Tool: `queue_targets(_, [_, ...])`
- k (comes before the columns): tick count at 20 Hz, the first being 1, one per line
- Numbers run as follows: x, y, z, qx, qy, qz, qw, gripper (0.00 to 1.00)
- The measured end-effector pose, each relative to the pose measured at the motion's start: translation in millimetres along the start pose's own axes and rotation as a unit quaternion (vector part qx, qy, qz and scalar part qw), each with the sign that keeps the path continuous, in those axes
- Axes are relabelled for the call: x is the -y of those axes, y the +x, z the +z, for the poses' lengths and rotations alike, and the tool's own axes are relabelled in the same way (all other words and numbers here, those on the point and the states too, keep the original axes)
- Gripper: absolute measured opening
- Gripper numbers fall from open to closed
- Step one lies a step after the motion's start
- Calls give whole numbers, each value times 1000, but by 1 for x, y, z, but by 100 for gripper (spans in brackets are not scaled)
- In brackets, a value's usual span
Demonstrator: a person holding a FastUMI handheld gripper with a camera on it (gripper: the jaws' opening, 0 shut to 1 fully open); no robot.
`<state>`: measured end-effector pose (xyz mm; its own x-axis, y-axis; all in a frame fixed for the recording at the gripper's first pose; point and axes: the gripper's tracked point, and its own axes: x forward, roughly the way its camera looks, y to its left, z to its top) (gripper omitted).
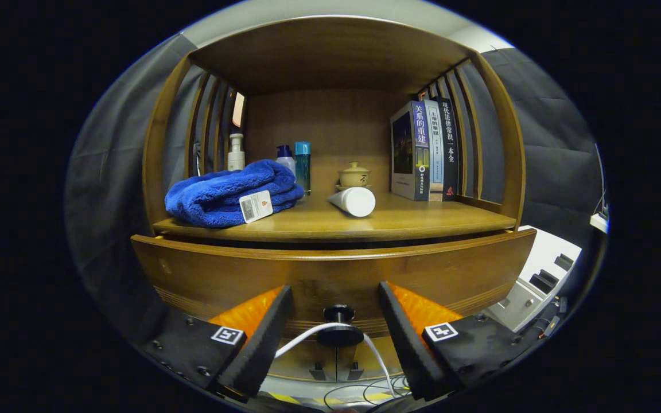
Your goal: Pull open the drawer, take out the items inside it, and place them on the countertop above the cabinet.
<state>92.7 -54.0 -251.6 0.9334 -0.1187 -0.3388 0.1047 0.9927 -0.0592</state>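
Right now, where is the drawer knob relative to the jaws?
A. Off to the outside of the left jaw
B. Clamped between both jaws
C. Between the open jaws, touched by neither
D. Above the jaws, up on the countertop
C. The gripper is open, and the dark round knob on the drawer front sits in the gap between the spread jaws with clear space on each side.

I judge this a staged domestic corner inside a cloth-walled booth. A wooden cabinet [330, 269] carries household goods on its countertop [422, 221]: a folded blue towel [221, 198], toiletry bottles [302, 163], a lidded teacup [354, 174], upright books [425, 150]. Dark drapes [543, 143] behind the cabinet and loose cables [365, 393] on the floor mark it as a test set-up.
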Motion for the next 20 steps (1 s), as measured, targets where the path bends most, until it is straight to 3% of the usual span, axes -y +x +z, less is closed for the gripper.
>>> queue_targets(9, [0, 26, 3, -4, -2, -4, 1000, 99])
queue_targets(20, [11, 19, 13, -2, -10, -25, 1000, 99])
